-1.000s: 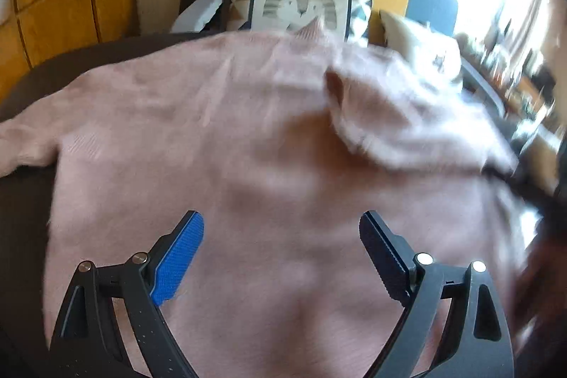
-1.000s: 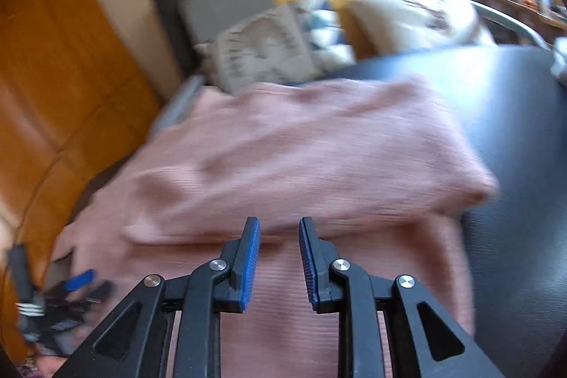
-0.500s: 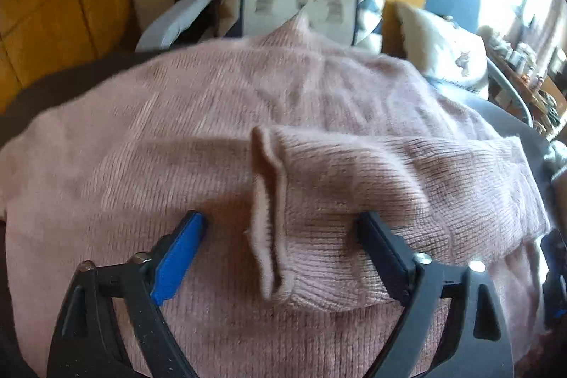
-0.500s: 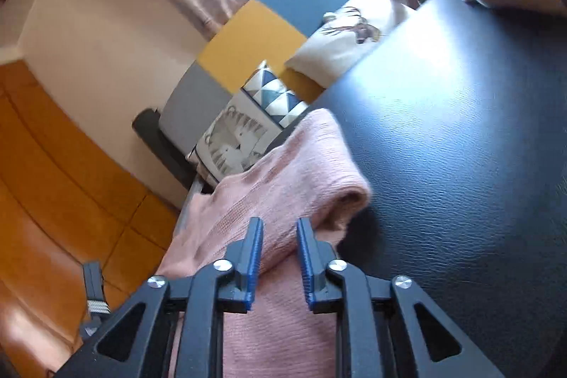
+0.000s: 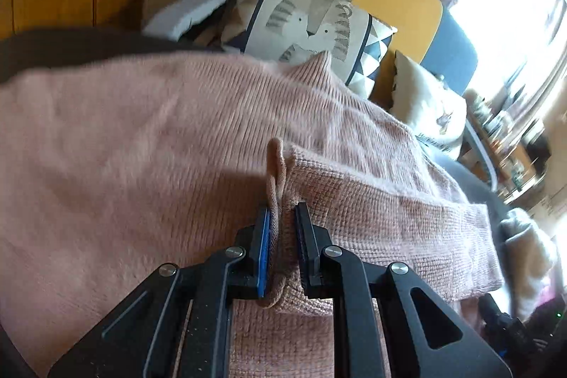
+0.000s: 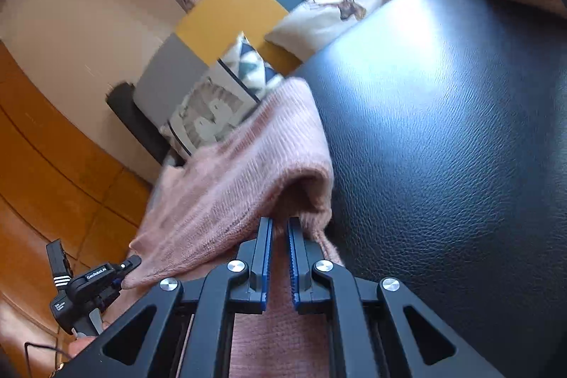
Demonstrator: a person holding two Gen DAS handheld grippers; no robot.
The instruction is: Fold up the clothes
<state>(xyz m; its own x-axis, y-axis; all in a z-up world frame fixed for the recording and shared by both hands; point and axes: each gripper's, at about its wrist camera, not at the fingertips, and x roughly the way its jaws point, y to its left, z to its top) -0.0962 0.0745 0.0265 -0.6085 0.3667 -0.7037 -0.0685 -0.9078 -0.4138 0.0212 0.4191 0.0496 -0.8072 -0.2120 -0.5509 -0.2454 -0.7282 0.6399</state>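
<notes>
Pink sweater (image 5: pixel 149 172) lies spread on the dark padded surface (image 6: pixel 460 130), reaching its far edge by the cushions. Left gripper (image 5: pixel 283 247): jaws closing, cuff (image 5: pixel 278 172) of the folded-over sleeve pinched between them — its length runs rightward from that grip. Right gripper (image 6: pixel 280 257): jaws closing on the sweater's right-edge fold. Both near edges sit under the grippers — unverified.
</notes>
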